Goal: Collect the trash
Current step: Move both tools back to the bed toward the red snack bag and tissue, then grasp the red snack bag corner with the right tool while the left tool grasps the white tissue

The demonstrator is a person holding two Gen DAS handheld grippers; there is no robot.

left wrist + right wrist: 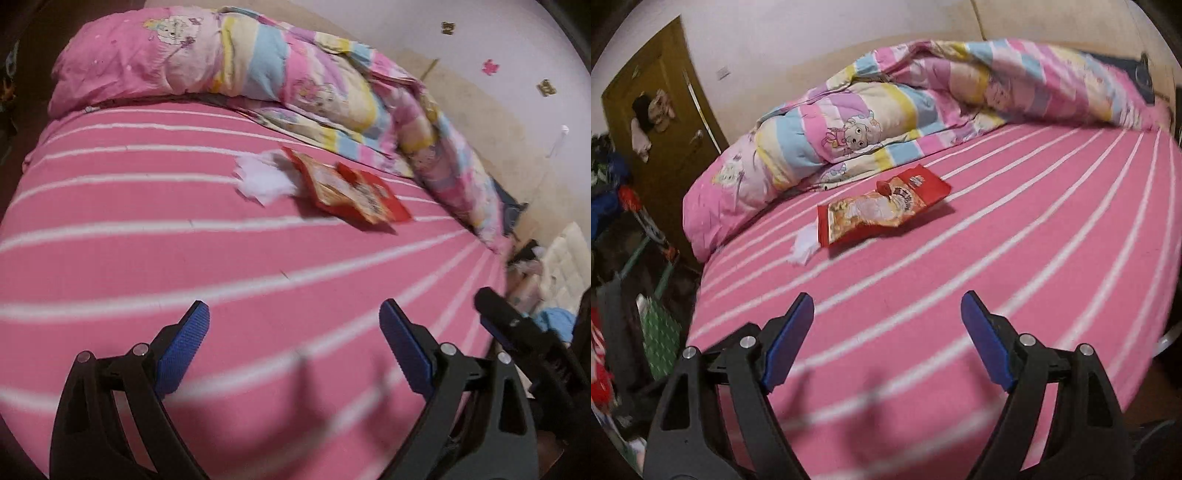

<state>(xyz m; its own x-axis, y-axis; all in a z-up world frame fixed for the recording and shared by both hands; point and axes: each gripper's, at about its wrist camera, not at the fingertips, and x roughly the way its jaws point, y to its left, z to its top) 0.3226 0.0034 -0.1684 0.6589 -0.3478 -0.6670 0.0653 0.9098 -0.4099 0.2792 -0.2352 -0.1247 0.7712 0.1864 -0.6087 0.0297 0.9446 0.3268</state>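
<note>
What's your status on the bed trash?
Left gripper and right gripper open, empty. Red snack wrapper and white tissue lie untouched on bed sheet. Nothing blocking.

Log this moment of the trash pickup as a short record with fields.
surface: pink striped bed sheet
trash 1: red snack wrapper, lying flat mid-bed
trash 2: white crumpled tissue, touching the wrapper's end
bedding: bunched cartoon quilt behind the trash
left gripper: open, empty
right gripper: open, empty, short of the trash
</note>
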